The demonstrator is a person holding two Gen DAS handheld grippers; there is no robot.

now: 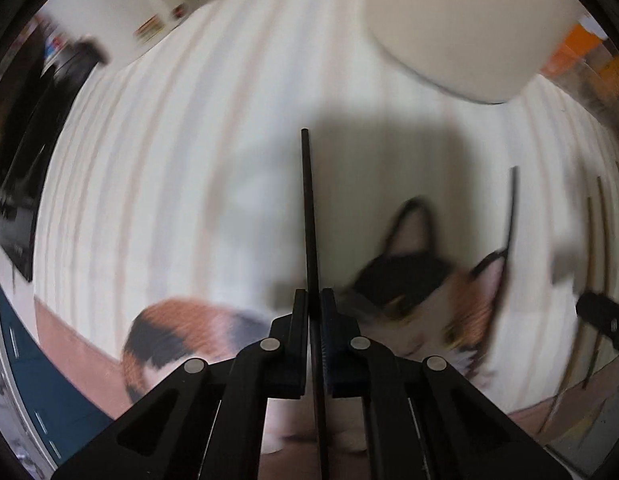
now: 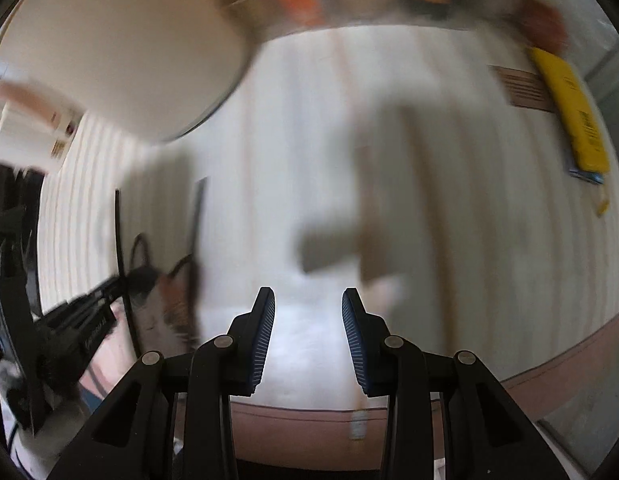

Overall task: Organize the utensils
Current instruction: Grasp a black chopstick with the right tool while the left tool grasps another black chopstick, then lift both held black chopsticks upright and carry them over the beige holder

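My left gripper points down at the striped white mat and is shut on a thin black chopstick that stands out past its fingertips. A second black chopstick lies to the right, and two brown sticks lie further right. In the right wrist view my right gripper is open over the mat with nothing between its pads. Blurred brown sticks lie just right of it. The left gripper with its black chopstick shows at the left.
A large white round container stands at the far side of the mat, also in the right wrist view. A blurred calico cat shape sits under the left gripper. A yellow flat pack lies far right. The mat's near edge is close.
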